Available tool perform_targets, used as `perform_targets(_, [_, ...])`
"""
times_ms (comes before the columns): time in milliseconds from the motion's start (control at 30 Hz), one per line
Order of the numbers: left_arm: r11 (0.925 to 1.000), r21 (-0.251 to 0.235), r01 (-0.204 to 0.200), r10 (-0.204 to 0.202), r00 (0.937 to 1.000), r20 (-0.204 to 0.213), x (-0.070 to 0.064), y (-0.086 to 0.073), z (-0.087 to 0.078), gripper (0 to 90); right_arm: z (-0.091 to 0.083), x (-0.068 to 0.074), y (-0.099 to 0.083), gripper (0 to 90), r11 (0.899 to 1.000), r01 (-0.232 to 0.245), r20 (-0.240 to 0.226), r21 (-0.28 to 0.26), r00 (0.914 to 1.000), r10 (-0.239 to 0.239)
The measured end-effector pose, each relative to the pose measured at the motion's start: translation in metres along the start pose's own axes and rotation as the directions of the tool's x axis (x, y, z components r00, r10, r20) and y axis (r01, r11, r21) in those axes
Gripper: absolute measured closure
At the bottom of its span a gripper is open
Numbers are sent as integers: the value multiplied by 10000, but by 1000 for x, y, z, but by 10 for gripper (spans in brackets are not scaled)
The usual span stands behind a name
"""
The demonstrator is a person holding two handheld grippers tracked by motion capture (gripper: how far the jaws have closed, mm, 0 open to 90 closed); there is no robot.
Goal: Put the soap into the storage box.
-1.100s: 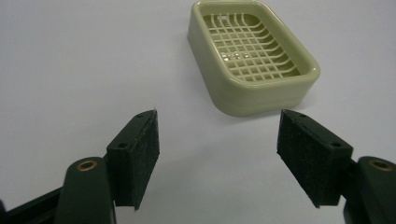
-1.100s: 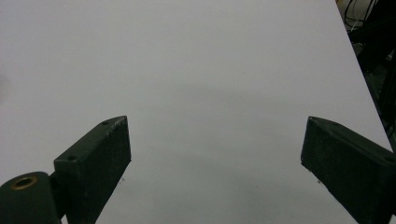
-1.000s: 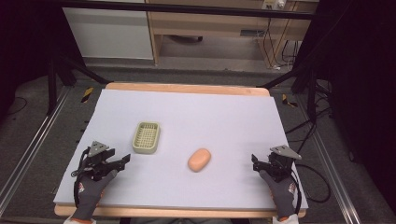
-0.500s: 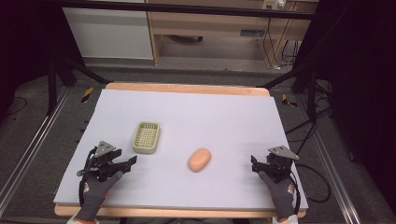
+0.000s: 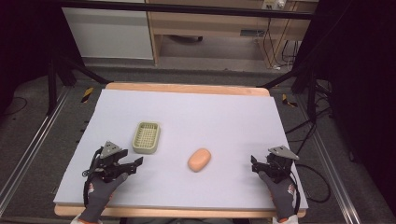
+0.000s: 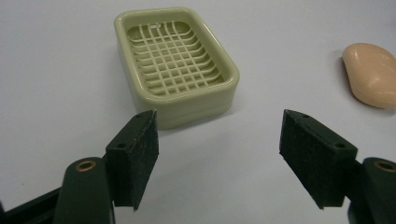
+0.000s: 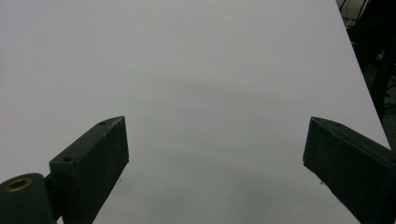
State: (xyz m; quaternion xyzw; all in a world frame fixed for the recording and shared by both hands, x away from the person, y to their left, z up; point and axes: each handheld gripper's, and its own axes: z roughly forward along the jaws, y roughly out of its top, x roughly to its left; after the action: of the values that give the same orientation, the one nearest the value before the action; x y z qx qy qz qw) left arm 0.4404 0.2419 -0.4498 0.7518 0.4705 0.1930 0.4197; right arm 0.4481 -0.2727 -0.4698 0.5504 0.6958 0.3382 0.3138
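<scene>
A pale green soap dish (image 5: 146, 137) with a slatted floor sat empty on the grey-covered table (image 5: 196, 112), and a peach-coloured bar of soap (image 5: 199, 159) lay loose on the cover near it, to its right and a little toward the person. The left gripper (image 5: 133, 164) hovered just short of the dish, its fingers (image 6: 135, 154) spread wide and holding nothing — angled, it seemed, for a reach toward the dish or the soap. The right gripper (image 5: 254, 164) waited well apart at the table's right edge, fingers (image 7: 93, 158) likewise open and empty over bare cover — probably parked clear of the work.
</scene>
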Motion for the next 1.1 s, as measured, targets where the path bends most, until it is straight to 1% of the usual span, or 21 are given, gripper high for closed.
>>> perform_targets(200, [10000,-62,33,-32,9999,107,-4,1,1,277,0,0,0,72,10000,-30,1,-8,10000,30])
perform_targets(267, [10000,-30,-42,42,9999,124,-7,2,2,276,0,0,0,72,10000,-24,1,-1,10000,24])
perform_targets(433, [10000,-77,-50,51,9998,176,-11,2,4,273,-1,0,0,72,10000,-66,-12,-13,10000,66])
perform_targets(600, [9997,-76,-212,214,9994,282,-16,4,6,269,0,1,0,71,10000,8,5,6,10000,-8])
perform_targets(867, [9997,-89,-232,236,9990,372,-21,7,10,260,0,1,0,70,10000,7,-7,53,10000,-7])
perform_targets(933, [9997,-131,-214,219,9990,386,-23,8,11,257,0,1,0,69,10000,46,7,52,10000,-46])
perform_targets(967, [9995,-135,-284,289,9988,397,-24,9,11,255,0,1,-1,69,10000,55,7,56,10000,-55])
perform_targets(1000, [9995,-191,-240,247,9989,405,-26,9,11,252,0,1,-1,69,10000,49,13,52,10000,-49])
perform_targets(1100, [9994,-183,-302,311,9984,474,-30,12,13,245,0,1,0,69,10000,8,14,29,10000,-8])
